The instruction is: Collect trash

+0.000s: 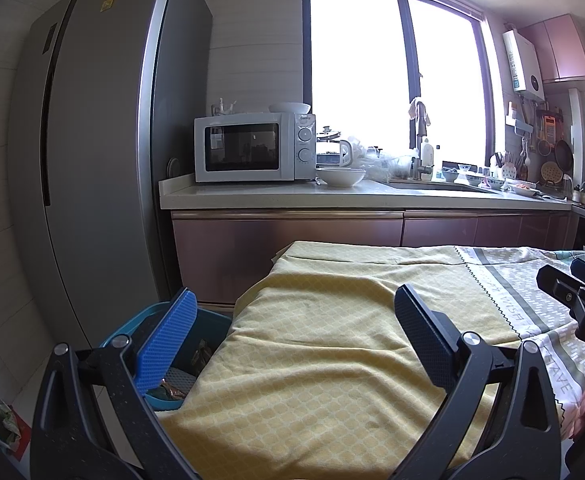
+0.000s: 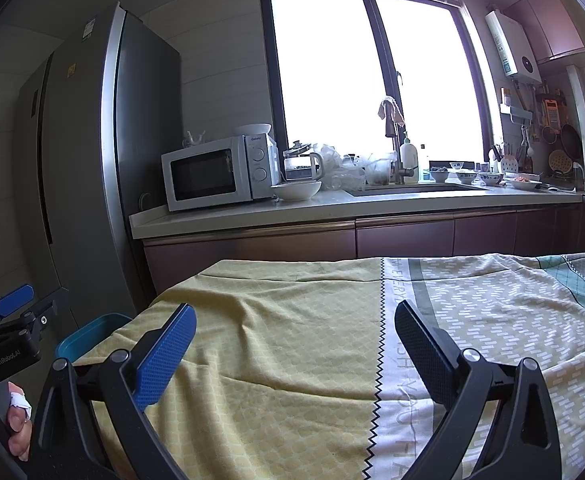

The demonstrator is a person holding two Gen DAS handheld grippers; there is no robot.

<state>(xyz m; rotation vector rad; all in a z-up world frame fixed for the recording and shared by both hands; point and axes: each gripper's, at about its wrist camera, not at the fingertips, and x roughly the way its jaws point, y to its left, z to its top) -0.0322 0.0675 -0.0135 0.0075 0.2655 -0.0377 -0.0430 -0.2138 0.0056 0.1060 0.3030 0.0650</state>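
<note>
Left wrist view: the blue bin [image 1: 208, 332] sits at lower left of the frame, tucked just beside the cloth-covered table [image 1: 332, 360], with crumpled wrappers [image 1: 172, 391] lying inside it. The left gripper [image 1: 292, 320] hovers over the table's edge, its fingers spread wide with nothing between them. From the right wrist view, the right gripper [image 2: 294, 334] is likewise wide open and empty above the yellow cloth. Across the kitchen, upper centre, a white microwave [image 2: 218, 172] stands on the counter [image 2: 332, 206] beside the grey fridge [image 2: 88, 160].

One bin [image 1: 140, 326], one microwave [image 1: 252, 147]
</note>
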